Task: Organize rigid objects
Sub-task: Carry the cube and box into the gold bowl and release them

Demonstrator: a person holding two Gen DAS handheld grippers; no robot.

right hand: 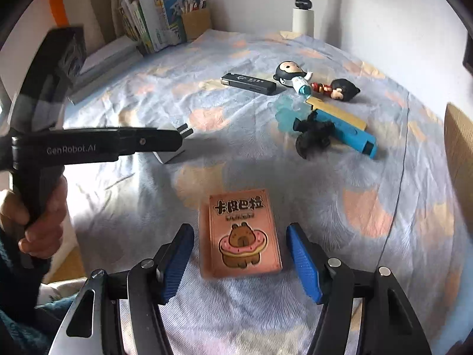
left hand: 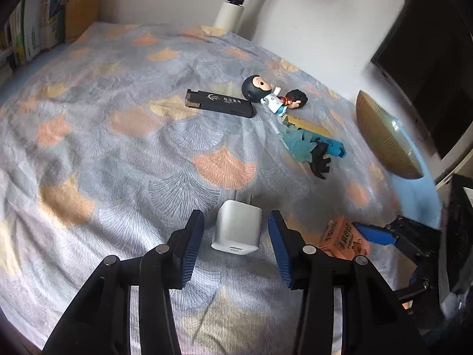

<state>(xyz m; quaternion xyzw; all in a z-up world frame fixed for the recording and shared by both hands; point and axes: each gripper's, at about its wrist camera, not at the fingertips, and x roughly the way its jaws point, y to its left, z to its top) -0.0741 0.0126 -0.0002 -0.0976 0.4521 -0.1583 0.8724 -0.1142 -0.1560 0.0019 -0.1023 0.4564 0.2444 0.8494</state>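
Both tongs spread wide, nothing gripped. Left gripper straddles the white charger, right gripper straddles the capybara card box — both near the bedspread's front edge. Advice: centre pads on flat sides, close squarely — soft cloth lets things tip.

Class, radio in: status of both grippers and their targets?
Left hand-held gripper open around charger. Right hand-held gripper open around card box. Nothing between.

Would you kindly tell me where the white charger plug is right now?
The white charger plug lies on the bedspread between the open left tongs, untouched, left of the orange card box.
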